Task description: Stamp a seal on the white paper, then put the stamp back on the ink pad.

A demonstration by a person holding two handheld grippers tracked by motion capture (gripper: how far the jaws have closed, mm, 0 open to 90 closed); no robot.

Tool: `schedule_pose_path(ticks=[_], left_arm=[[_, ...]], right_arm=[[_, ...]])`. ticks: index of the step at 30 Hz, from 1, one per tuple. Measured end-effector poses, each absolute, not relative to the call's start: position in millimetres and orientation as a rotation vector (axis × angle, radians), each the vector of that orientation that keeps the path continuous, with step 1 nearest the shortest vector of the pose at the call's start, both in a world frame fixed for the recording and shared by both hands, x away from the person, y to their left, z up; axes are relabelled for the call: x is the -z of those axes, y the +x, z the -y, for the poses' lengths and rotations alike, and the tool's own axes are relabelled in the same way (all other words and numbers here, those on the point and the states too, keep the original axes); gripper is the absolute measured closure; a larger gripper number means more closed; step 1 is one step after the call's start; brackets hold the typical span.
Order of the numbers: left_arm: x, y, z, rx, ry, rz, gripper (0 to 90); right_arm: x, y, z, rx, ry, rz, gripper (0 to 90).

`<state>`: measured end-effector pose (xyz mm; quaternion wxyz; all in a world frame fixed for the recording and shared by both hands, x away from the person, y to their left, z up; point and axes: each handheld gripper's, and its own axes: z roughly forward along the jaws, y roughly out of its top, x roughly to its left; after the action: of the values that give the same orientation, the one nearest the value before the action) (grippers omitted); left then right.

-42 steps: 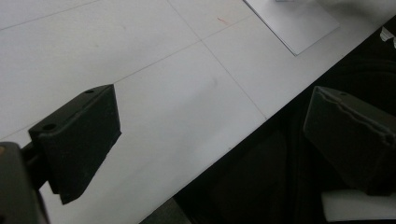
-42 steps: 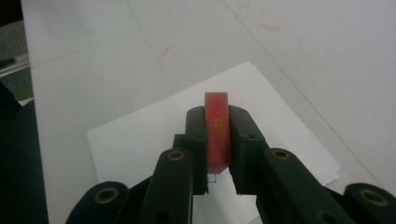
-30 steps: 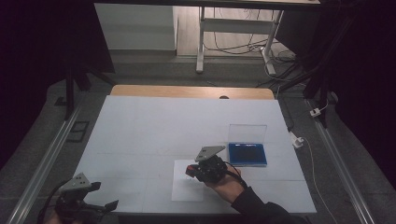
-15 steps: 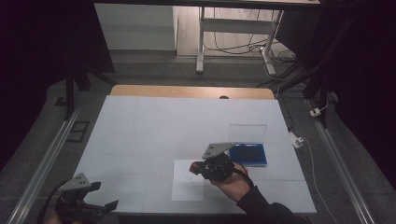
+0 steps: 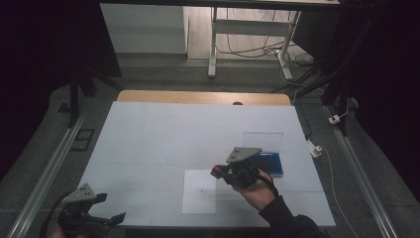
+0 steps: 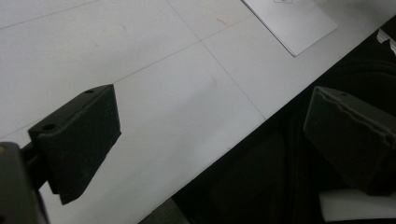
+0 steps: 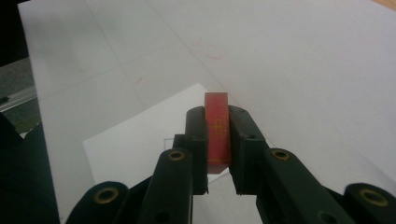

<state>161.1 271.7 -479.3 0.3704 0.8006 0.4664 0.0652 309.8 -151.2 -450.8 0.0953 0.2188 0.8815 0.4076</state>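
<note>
Right gripper view — red block [image 7: 217, 133] between right gripper [image 7: 218, 140] pads

lab | white-covered table [image 5: 148, 129] | floor rails [image 5: 44, 173] | trailing cables [image 5: 257, 49] | dark surroundings

Saw faint yellow marks, a cross-like sign, on the red block [image 7: 217, 133] clamped in the right gripper [image 7: 218, 140], too blurred to read. Noted a small printed outline on the white sheet [image 5: 200, 191] in the high view, likewise illegible. Found no legible word, brand or number anywhere else.
</note>
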Motion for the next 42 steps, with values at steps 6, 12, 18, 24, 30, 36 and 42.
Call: schedule_pose_path(ticks=[6, 12, 18, 24, 30, 36, 42], left_arm=[[479, 161, -272, -0.168, 2.053, -1.196, 3.7], [479, 161, -272, -0.168, 2.053, -1.196, 3.7], [479, 161, -272, -0.167, 2.052, -1.195, 3.7], [479, 161, -271, -0.167, 2.056, -1.196, 3.7], [479, 162, -271, -0.167, 2.056, -1.193, 3.8], [479, 162, -271, -0.167, 2.053, -1.194, 3.7], [479, 162, -271, -0.167, 2.053, -1.194, 3.6]], right_arm=[[450, 314, 163, -1.176, 0.679, -2.579, 79.1], [448, 320, 175, -1.171, 0.718, -2.550, 79.1], [448, 325, 186, -1.158, 0.763, -2.528, 79.1], [447, 328, 197, -1.147, 0.796, -2.510, 79.1], [447, 332, 205, -1.144, 0.838, -2.490, 79.1], [447, 335, 212, -1.140, 0.861, -2.470, 79.1], [448, 339, 220, -1.111, 0.879, -2.451, 79.1]])
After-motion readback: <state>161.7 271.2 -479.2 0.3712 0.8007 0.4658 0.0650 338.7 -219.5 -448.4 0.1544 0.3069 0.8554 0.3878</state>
